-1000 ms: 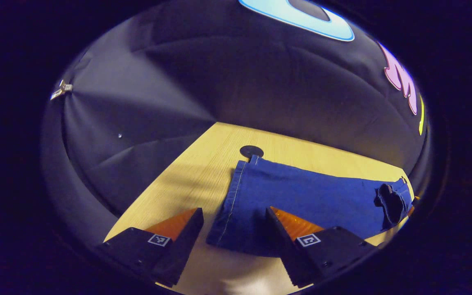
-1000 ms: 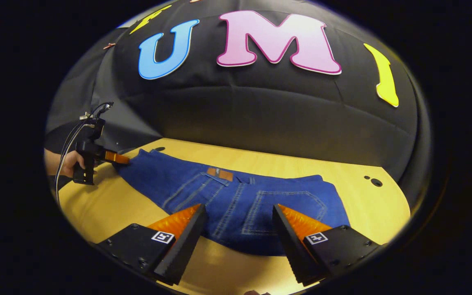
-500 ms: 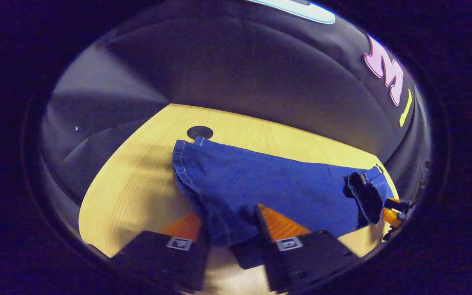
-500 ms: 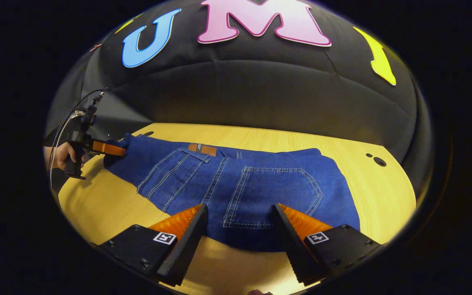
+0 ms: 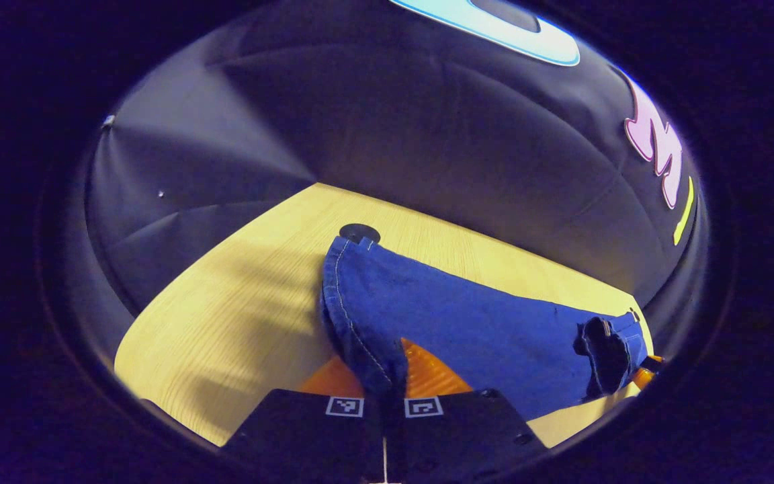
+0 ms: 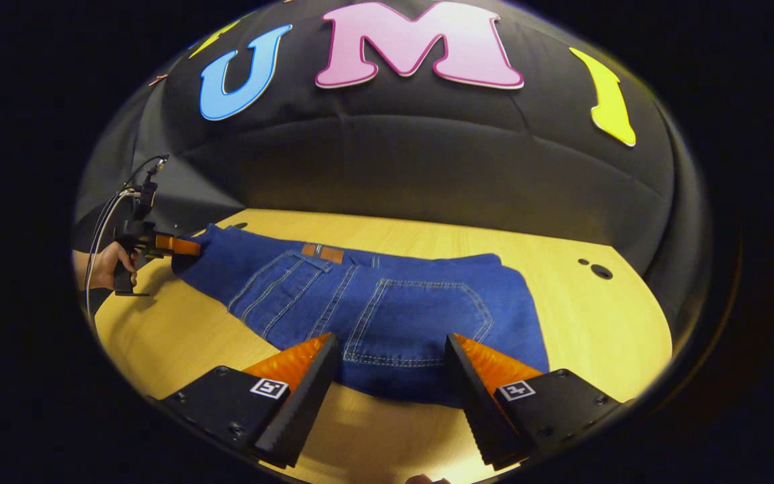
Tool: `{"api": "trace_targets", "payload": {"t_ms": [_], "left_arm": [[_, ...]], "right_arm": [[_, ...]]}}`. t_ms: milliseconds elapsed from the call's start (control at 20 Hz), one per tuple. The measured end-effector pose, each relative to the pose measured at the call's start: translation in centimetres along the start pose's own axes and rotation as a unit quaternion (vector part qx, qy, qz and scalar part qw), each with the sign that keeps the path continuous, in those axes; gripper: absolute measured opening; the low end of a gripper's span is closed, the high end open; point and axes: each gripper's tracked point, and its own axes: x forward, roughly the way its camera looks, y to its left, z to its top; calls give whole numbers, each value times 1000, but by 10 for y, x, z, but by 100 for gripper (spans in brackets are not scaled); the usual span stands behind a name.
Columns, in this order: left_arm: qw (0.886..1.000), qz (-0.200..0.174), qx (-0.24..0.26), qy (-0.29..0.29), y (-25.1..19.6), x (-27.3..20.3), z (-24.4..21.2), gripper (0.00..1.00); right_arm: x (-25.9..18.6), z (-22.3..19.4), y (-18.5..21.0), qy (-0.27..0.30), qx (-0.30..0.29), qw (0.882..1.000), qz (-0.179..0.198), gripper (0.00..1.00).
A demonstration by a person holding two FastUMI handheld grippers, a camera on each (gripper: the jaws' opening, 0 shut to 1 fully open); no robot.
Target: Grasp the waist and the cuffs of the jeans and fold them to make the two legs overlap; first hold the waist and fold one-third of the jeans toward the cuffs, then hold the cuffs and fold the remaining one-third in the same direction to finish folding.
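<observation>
Jeans: one pair, spread flat across the middle of the table; waist and back pockets at the near edge in the right gripper view, cuffs out toward the left end.
Cuff: stitched hem drawn between the fingers of the left gripper, pinched from both sides; fabric lifted off the table there.
Left gripper: clenched on the cuff, fingers nearly together; seen from the right gripper view at the far left end of the table, tip at the denim, held level by a hand.
Right gripper: released, fingers wide apart, low above the near table edge; waist hem lying between and just beyond the fingertips, no contact visible.
Table holes: one dark round cap at the cuff's far corner in the left gripper view; two small dark holes near the right far corner.
Count: two grippers, one hand visible.
</observation>
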Motion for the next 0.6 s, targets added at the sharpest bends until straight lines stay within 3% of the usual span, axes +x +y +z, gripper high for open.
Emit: {"api": "trace_targets", "payload": {"t_ms": [200, 550, 600], "left_arm": [[1000, -4, 2, -29, -18, -17, 24, 6], [996, -51, 4, -72, -94, -62, 74, 3], [995, -58, 2, -77, -108, -68, 81, 6]], "right_arm": [[-14, 23, -11, -27, -8, 1000, -8, 97], [-42, 39, -49, -30, -9, 999, -36, 96], [-47, 40, -55, -30, -8, 999, -42, 96]]}}
